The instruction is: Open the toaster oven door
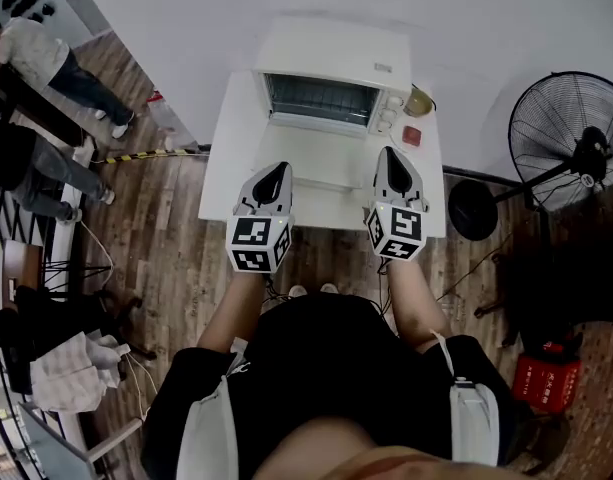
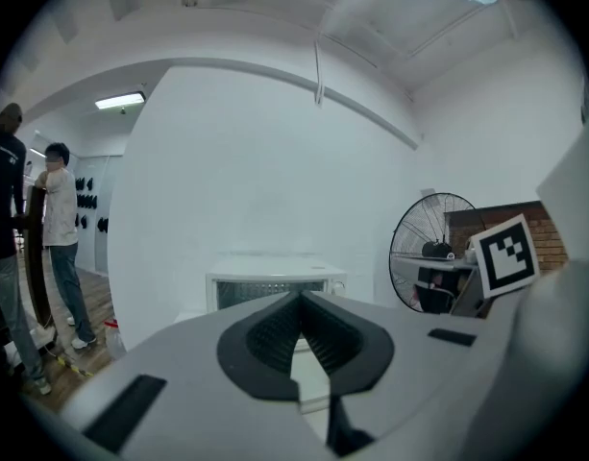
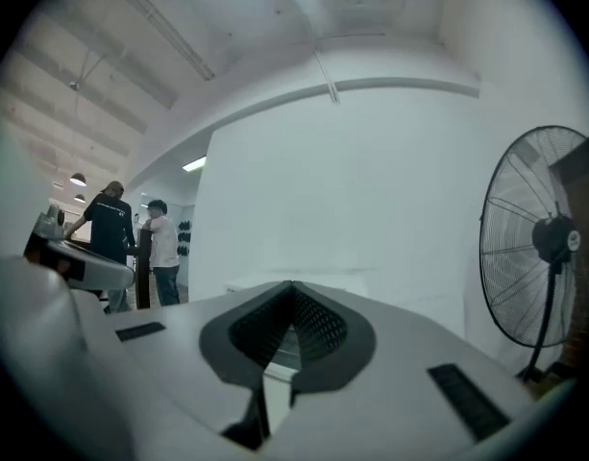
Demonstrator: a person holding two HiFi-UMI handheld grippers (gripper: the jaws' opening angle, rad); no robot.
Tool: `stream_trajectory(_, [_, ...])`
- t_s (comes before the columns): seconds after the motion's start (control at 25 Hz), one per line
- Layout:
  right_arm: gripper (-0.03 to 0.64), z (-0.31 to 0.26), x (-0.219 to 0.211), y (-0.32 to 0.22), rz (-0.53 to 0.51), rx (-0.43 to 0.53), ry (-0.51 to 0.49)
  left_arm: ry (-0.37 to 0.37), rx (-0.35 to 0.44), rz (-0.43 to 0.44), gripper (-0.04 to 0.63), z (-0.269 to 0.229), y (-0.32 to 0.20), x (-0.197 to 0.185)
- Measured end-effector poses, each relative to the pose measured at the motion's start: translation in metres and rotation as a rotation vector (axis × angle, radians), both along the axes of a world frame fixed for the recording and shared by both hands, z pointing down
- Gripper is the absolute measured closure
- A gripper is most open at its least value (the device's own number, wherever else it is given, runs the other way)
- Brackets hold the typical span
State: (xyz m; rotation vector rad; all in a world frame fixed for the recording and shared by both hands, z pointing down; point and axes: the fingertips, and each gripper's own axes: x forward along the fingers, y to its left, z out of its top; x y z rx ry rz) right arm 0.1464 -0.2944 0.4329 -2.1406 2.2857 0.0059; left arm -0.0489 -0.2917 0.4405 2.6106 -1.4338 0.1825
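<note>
- A person in a white top (image 1: 34, 50) stands at the far left on the brown wood-plank floor (image 1: 176, 268), with a person in dark clothes (image 1: 21, 168) nearer along the same side.
- A white rectangular table (image 1: 226, 173) stands against the white wall, in front of the person holding the tools.
- The left gripper (image 1: 275, 171), grey with a black-and-white marker cube at its rear, hangs over the table's near edge, left of centre. In the left gripper view its jaws are pressed together at the tips with nothing between them, and they aim at the oven's front.
- The white box-shaped toaster oven (image 1: 331, 58) sits at the back of the table against the wall. Its glass-windowed door (image 1: 321, 98) stands upright and closed, facing the person, with white knobs (image 1: 391, 114) down its right side. Neither tool touches it.
- The right gripper (image 1: 389, 155), built the same way, hangs over the near edge, right of centre. Its jaws are also together and hold nothing.
- A small olive round cup (image 1: 419, 100) sits just beside the oven's right side, and a small red object (image 1: 412, 135) lies in front of it.
- A black pedestal fan (image 1: 576, 148) stands on the floor to the right of the table.
- A red crate (image 1: 546, 380) rests on the floor at the lower right.
</note>
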Motion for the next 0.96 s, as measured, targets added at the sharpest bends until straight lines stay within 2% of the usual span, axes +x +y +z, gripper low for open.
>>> stream_trajectory(0.2, [0.617,-0.021,0.0,0.004,-0.016,0.041,-0.008,0.002,0.025,0.002,0.583,-0.009,-0.004,0.006])
stream_trajectory(0.96, [0.615,-0.024,-0.013,0.015,-0.049,0.057,-0.026,0.007,0.028,0.008,0.583,-0.011,-0.003,0.001])
